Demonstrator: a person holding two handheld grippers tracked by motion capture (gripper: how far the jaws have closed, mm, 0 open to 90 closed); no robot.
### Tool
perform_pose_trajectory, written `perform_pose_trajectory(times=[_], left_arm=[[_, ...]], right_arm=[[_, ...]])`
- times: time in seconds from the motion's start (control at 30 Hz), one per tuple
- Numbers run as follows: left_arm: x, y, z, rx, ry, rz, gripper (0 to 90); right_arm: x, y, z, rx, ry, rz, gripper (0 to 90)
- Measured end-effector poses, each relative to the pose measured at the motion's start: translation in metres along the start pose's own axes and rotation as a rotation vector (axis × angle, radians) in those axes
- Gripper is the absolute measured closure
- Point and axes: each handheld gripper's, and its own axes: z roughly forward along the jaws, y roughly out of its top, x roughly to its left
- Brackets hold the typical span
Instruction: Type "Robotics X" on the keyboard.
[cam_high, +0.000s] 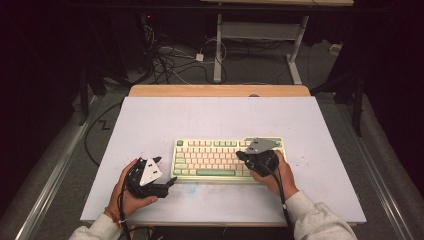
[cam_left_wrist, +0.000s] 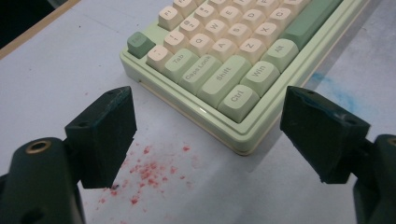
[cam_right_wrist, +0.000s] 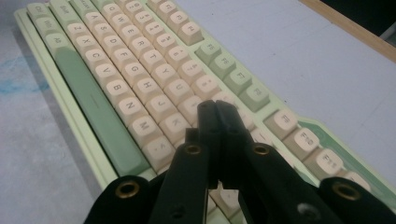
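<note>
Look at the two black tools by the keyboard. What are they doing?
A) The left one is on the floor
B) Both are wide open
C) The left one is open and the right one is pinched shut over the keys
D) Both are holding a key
C: the left tool has its jaws spread wide beside the keyboard corner, while the right tool has its jaws pressed together above the keys.

"ctrl", "shift" on keyboard (cam_left_wrist: 219, 70) keys

We see a keyboard (cam_left_wrist: 224, 70) of smooth, slightly glossy plastic with matt keycaps. Our grippers' jaws look matt black, and the table (cam_high: 150, 120) is matt with a wooden edge.
</note>
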Motion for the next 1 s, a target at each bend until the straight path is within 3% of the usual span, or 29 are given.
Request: perform_pose_trajectory(times=[0.23,0.57,0.7,1.0], left_arm=[[0.000,0.000,0.001,0.010,-0.003,0.005,17.3],[0.000,0.000,0.005,0.036,0.006,0.011,17.4],[0.000,-0.001,0.006,0.039,-0.001,0.008,17.3],[-0.001,-0.001,0.006,0.040,0.001,0.007,17.3]], right_arm=[[0.003,0.005,0.022,0.052,0.001,-0.002,90.0],[0.001,0.006,0.029,0.071,-0.018,-0.005,90.0],[0.001,0.008,0.029,0.113,-0.021,-0.021,90.0],[0.004,0.010,0.012,0.015,-0.001,-0.006,90.0]])
